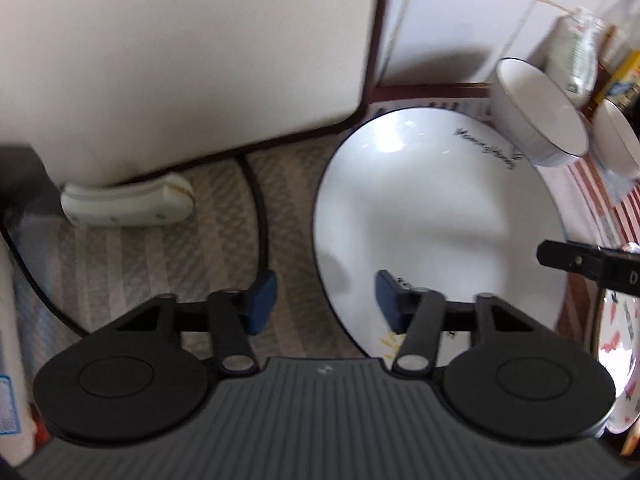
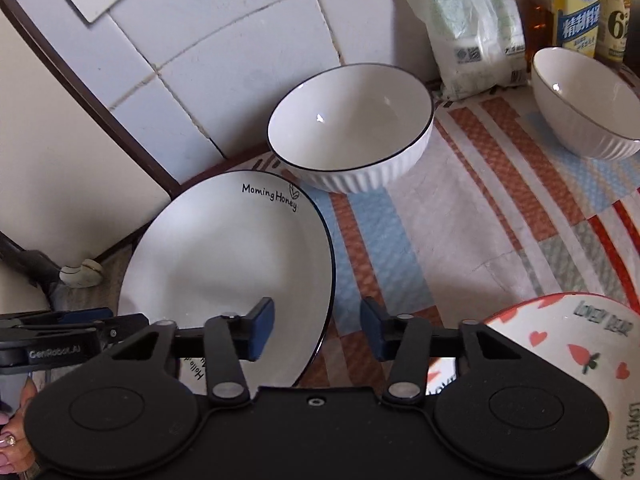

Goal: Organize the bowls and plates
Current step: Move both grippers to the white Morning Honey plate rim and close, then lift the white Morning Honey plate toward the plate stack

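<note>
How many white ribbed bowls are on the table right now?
2. One ribbed bowl sits just behind the Morning Honey plate, near the tiled wall. The second ribbed bowl stands far right, before the bottles. Others may be out of view.

My matt black plastic claw (image 2: pixel 316 330) hangs over a glossy white plate (image 2: pixel 224 264), lower left; the ribbed bowl (image 2: pixel 352 128) shines, and the mat (image 2: pixel 460 220) looks woven.

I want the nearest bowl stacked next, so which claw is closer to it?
Right. The right claw straddles the plate's right edge, on the side toward the bowl. The left claw straddles the plate's opposite edge, farther from the bowl.
</note>
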`<move>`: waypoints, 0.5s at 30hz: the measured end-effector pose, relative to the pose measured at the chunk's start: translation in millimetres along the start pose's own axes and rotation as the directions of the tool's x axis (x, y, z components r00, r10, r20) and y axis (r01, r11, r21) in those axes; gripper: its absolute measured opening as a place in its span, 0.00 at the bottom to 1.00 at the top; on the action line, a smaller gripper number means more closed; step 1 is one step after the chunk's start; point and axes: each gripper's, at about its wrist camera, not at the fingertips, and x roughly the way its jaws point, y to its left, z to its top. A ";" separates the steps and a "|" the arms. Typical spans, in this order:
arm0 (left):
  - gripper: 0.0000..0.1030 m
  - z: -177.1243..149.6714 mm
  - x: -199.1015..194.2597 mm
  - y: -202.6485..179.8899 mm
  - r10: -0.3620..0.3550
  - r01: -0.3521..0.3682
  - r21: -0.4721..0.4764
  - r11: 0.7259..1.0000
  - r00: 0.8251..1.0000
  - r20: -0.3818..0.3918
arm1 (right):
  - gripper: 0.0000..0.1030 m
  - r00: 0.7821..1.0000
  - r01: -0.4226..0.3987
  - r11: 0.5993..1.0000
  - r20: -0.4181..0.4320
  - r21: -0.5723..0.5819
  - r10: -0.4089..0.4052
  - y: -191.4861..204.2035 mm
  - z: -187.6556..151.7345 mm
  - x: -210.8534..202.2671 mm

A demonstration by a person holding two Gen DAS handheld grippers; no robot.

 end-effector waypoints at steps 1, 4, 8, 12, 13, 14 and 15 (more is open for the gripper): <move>0.38 0.1 3.0 3.8 -0.014 0.014 -0.013 1.000 1.000 0.005 | 0.41 1.000 0.001 1.000 -0.004 -0.002 -0.001 -0.1 -0.1 3.4; 0.21 -0.8 5.0 10.7 -0.089 0.090 -0.059 0.994 0.996 0.016 | 0.22 1.000 0.001 1.000 -0.016 -0.010 -0.001 1.5 -1.5 11.0; 0.22 -2.4 8.9 13.1 -0.116 0.119 -0.094 0.988 0.993 0.034 | 0.22 1.000 -0.009 1.000 0.002 0.000 0.009 2.1 -5.8 16.6; 0.23 -3.7 10.3 16.2 -0.127 0.135 -0.129 0.982 0.990 0.064 | 0.23 0.999 -0.033 0.998 0.010 0.047 0.033 -3.2 -3.1 20.9; 0.23 -3.9 9.7 13.9 -0.117 0.125 -0.116 0.985 0.991 0.069 | 0.23 0.999 -0.036 0.998 0.011 0.057 0.035 -3.7 -1.4 22.0; 0.24 -4.4 8.5 11.3 -0.105 0.113 -0.098 0.989 0.992 0.075 | 0.23 0.999 -0.037 0.997 0.015 0.063 0.036 -4.2 -0.3 22.5; 0.24 -4.9 8.2 8.5 -0.094 0.100 -0.082 0.992 0.992 0.082 | 0.23 0.999 -0.035 0.997 0.019 0.064 0.034 -4.2 -0.3 22.2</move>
